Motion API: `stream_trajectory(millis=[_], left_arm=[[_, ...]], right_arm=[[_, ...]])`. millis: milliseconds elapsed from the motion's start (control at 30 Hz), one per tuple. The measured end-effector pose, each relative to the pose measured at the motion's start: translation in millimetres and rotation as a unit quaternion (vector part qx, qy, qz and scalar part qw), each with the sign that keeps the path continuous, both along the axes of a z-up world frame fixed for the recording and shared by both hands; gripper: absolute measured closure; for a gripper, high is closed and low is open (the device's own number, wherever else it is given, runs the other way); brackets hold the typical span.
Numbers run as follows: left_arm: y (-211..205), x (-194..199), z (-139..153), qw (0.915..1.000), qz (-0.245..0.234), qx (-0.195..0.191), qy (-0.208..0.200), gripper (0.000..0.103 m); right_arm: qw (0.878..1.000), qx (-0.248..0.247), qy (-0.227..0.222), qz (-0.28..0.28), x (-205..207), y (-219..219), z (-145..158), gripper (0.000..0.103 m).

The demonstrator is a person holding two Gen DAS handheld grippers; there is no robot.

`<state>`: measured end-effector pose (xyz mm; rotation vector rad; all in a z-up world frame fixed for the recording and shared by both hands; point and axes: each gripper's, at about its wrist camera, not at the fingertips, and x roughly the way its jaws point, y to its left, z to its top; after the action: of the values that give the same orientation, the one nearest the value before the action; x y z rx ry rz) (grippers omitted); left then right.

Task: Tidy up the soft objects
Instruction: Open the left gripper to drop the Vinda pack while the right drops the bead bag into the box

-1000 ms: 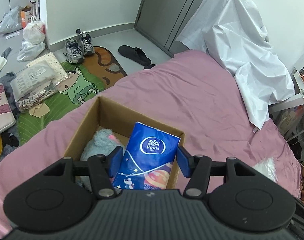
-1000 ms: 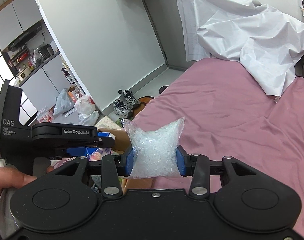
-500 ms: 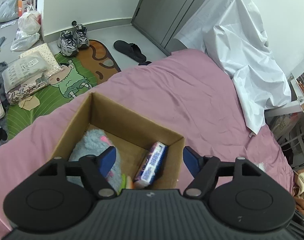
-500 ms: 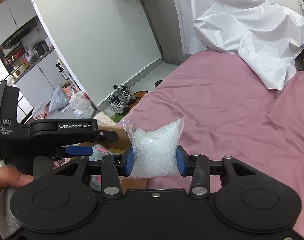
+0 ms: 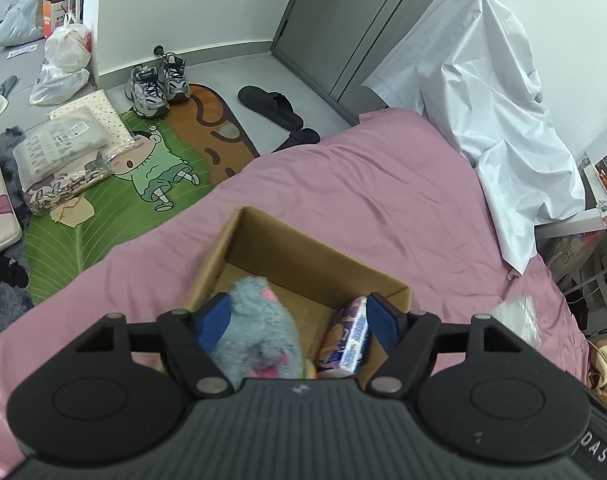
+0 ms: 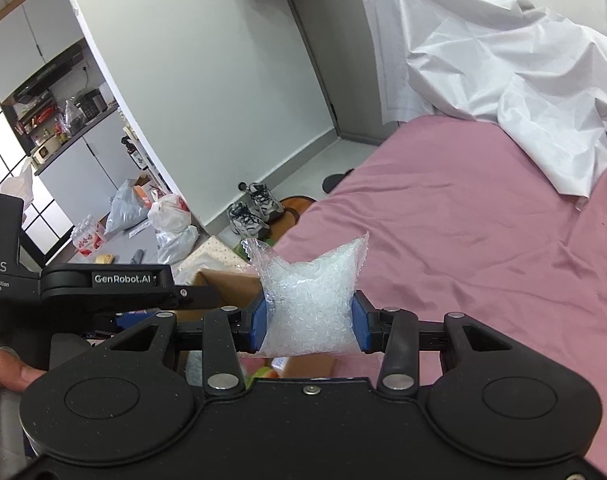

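The left tongs (image 5: 297,322) hang over an open cardboard box (image 5: 303,248) that sits on a bed with a pink sheet (image 5: 363,196); their 2 blue pads stand well apart, having opened within the last second, and they grip nothing. Inside the box a grey plush toy (image 5: 255,324) with pink patches fills the left side, and a blue tissue pack (image 5: 349,338) stands on its edge against the right wall — both lie below the spread pads, the plush close beside the left pad, though whether it touches I cannot tell. The right tongs (image 6: 310,320) are clamped on a clear bag of small white pellets (image 6: 309,300), pinched at its lower half so the upper corners flare out above the pads. That bag is held in the air just beside the box, whose brown rim shows behind and below it. In the right wrist view the black body of the left tool, marked GenRobot.AI, reaches in from the left, with the thumb of a hand (image 6: 7,372) at the frame edge. A crumpled white sheet (image 5: 491,120) is draped at the far end of the bed. On the floor beyond lie a cartoon rug (image 5: 115,200), 1 pair of sneakers (image 5: 157,84) and a black slipper (image 5: 271,106).
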<state>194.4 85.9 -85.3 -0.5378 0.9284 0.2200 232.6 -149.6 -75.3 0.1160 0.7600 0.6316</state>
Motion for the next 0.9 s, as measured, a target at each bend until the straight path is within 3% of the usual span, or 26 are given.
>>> stream_trajectory(millis=[267,367,400,433,500,767,900], left_arm=[[24,-12,7,1.0000,0.000,-0.004,-0.001,0.030],[31,-14,10,1.0000,0.001,-0.003,-0.003,0.030],[34,-15,11,1.0000,0.002,-0.003,-0.004,0.030],[36,-16,12,1.0000,0.004,-0.005,-0.005,0.030],[39,-17,13,0.9999,0.007,-0.008,-0.007,0.030],[43,-25,19,1.0000,0.001,-0.003,-0.008,0.030],[40,-26,22,0.9999,0.000,0.011,-0.007,0.021]], right_arm=[[0.999,0.023,-0.019,0.014,-1,27,7,0.061],[0.999,0.047,-0.021,0.017,-1,34,10,0.056],[0.998,0.054,-0.018,0.019,0,36,11,0.046],[0.998,0.059,-0.016,0.022,0,38,12,0.024],[0.997,0.063,-0.029,0.015,-2,38,16,0.009],[0.999,0.044,-0.008,-0.004,0,34,17,0.009],[1.000,0.026,0.006,-0.003,-2,36,18,0.009]])
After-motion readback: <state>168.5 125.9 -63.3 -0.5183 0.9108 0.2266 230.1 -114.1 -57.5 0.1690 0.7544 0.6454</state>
